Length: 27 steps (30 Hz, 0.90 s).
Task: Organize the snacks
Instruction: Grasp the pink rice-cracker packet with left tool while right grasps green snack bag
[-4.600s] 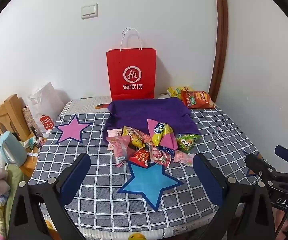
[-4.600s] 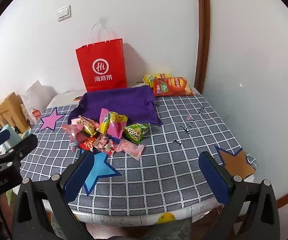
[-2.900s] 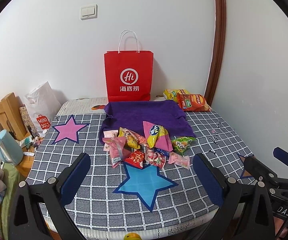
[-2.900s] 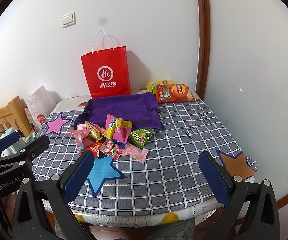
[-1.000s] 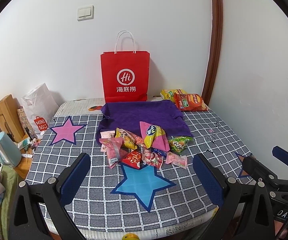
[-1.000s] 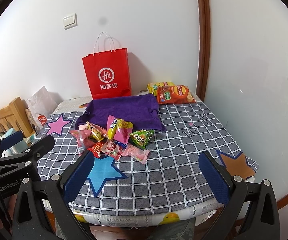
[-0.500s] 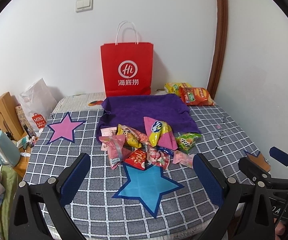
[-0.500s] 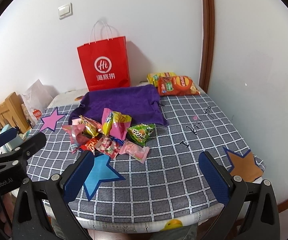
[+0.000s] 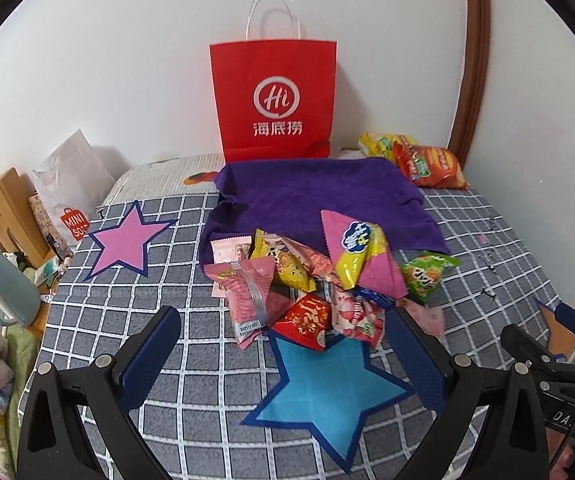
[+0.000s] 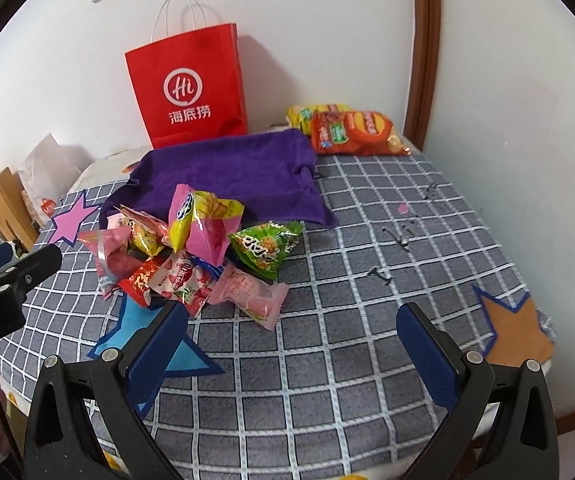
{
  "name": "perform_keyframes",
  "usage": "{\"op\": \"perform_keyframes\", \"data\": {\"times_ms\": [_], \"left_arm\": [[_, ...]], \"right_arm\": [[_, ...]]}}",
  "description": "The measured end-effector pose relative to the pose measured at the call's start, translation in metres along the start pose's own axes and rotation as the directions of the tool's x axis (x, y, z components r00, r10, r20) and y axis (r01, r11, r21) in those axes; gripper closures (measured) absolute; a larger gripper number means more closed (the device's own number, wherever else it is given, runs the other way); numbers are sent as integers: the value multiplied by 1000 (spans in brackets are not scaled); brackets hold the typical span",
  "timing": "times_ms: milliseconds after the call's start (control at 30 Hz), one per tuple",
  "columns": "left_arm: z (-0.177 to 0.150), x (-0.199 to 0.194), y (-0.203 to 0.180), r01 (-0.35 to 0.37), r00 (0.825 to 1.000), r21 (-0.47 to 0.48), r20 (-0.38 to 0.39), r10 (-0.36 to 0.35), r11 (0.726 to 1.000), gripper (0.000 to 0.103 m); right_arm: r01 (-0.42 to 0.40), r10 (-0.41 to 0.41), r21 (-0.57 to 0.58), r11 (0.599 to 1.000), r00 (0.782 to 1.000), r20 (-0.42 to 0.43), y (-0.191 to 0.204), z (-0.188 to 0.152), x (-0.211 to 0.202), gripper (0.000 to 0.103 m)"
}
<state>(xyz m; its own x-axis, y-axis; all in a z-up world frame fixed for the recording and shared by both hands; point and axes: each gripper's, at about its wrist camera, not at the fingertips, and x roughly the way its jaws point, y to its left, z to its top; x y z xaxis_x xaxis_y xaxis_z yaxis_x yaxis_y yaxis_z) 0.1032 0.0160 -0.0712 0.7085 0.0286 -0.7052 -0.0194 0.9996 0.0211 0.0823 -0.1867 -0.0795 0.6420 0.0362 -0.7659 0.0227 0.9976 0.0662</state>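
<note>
Left tongs (image 9: 287, 354) spread wide, empty, poised over the blue star (image 9: 327, 388). Right tongs (image 10: 291, 344) likewise wide and empty, hovering above bare checked table (image 10: 367, 320). Snack pile (image 9: 311, 276) heaped just ahead, straddling purple towel (image 9: 311, 196) edge, probably dumped for sorting.

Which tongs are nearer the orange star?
Right. The right tongs hover open just left of the orange star; the left tongs, also open, sit farther left, over the blue star.
</note>
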Motion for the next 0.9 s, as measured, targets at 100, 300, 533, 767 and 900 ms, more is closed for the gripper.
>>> {"op": "perform_keyframes", "data": {"times_ms": [100, 300, 533, 767, 900], "left_arm": [[1, 17, 3, -5, 1000, 5, -21, 5, 1000, 1], [-1, 50, 14, -16, 998, -7, -63, 16, 1000, 6], [-3, 81, 30, -31, 994, -20, -107, 28, 999, 6], [-4, 99, 48, -33, 990, -54, -136, 26, 998, 6], [-3, 108, 58, -25, 990, -80, -143, 13, 997, 6]], "right_arm": [[-11, 12, 11, 1000, 1000, -14, -3, 1, 16, 0], [-17, 17, 8, 1000, 999, -51, -8, 5, 50, 0], [-31, 33, 20, 999, 996, -87, -11, 14, 93, 0], [-59, 62, 34, 998, 993, -105, -7, 25, 129, 0], [-75, 78, 29, 997, 991, -113, -2, 29, 145, 0]]}}
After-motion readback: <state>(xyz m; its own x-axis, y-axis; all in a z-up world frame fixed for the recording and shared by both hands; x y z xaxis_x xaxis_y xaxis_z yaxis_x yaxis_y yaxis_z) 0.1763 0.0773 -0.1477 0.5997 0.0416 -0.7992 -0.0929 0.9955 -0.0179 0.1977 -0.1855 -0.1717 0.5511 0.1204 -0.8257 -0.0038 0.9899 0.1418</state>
